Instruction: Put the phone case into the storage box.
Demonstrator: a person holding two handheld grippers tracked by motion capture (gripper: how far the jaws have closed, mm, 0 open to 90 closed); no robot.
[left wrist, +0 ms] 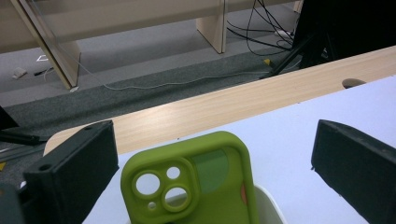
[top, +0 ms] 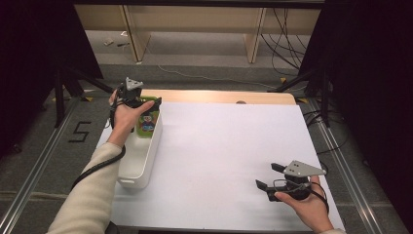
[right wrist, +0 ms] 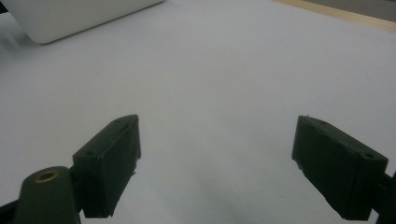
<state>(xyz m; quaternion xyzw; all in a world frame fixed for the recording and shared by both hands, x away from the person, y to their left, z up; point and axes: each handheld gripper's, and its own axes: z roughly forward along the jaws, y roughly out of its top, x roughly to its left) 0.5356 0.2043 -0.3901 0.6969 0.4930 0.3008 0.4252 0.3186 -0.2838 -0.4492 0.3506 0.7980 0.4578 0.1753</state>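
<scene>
The desk (top: 229,146) carries a white bin (top: 141,151) at its left edge. The green phone case (left wrist: 196,186) stands at the bin's far end, its lower part cut off in the left gripper view. The left tool (top: 146,103) is released wide around the case, not touching. The right tool (top: 268,176) is open and empty over the desk.
</scene>
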